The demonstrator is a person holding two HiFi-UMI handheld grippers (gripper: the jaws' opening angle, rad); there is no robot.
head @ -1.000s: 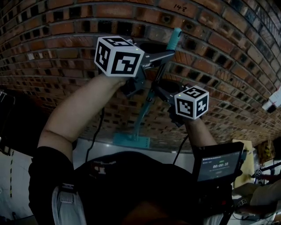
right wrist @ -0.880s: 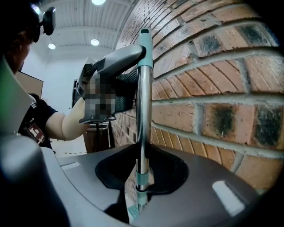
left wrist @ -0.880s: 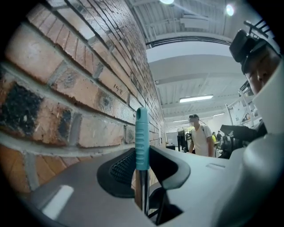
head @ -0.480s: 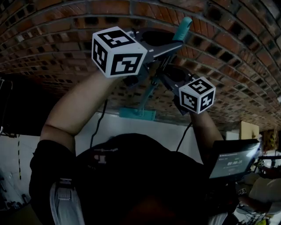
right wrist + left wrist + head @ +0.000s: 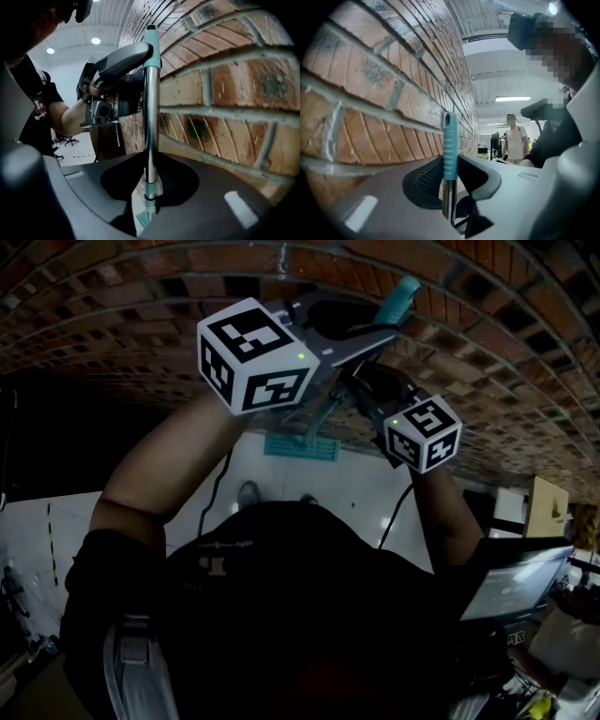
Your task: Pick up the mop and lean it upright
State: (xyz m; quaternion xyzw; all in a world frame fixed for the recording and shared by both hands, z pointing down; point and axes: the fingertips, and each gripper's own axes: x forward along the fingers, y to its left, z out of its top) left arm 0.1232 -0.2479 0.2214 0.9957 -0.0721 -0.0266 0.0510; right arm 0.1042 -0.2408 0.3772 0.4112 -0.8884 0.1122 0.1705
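The mop stands nearly upright against the brick wall [image 5: 141,296]. Its teal grip [image 5: 403,294] is on top, and its teal head [image 5: 300,446] rests on the pale floor by the wall's foot. My left gripper [image 5: 361,334] is shut on the handle just under the teal grip [image 5: 450,150], with the ribbed pads [image 5: 426,180] pressed on it. My right gripper [image 5: 361,395] is shut lower down on the metal pole [image 5: 150,117], above a teal collar [image 5: 149,187]. The left gripper [image 5: 122,61] shows higher up the pole in the right gripper view.
The brick wall [image 5: 370,93] runs close beside the mop [image 5: 225,93]. A person in a white shirt [image 5: 515,138] stands far down the room. A lit tablet screen [image 5: 516,582] sits at my lower right. Pale floor [image 5: 356,493] lies under the mop head.
The head view has tipped downward, so more floor shows and the wall has slid up. Both grippers keep the same hold on the mop, which stays against the wall.
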